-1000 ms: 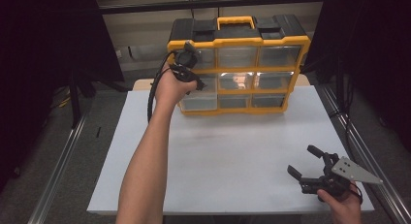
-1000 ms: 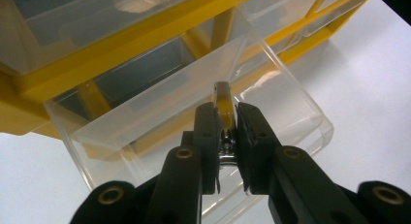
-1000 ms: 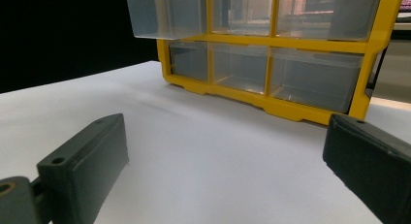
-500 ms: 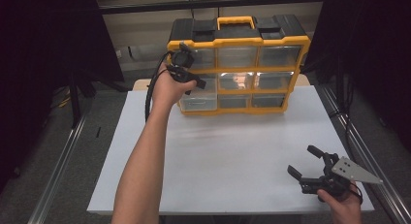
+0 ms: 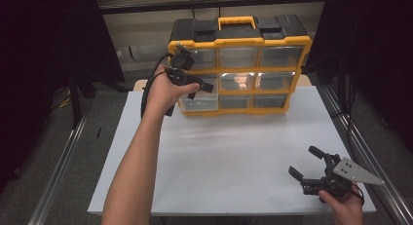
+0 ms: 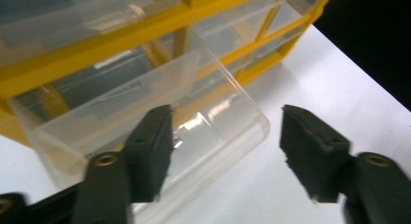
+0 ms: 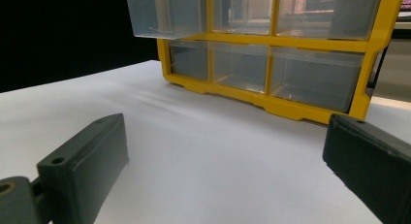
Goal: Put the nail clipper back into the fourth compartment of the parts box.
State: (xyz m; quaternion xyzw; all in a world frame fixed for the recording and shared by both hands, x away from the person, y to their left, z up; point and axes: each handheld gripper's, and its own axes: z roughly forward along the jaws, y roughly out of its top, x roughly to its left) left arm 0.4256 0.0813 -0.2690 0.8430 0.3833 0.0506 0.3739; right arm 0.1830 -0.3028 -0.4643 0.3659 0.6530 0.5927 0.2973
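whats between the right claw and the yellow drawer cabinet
Nothing: a bare stretch of white table separates the right claw from the yellow drawer cabinet, seen in the high view and the right gripper view.

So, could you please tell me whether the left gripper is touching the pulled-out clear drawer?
Cannot tell. In the left gripper view, the left gripper, just opening, has one jaw overlapping the clear drawer; no plain contact or gap.

Yellow-blk cabinet (image 5: 238, 45), clear drawer (image 6: 160, 112)
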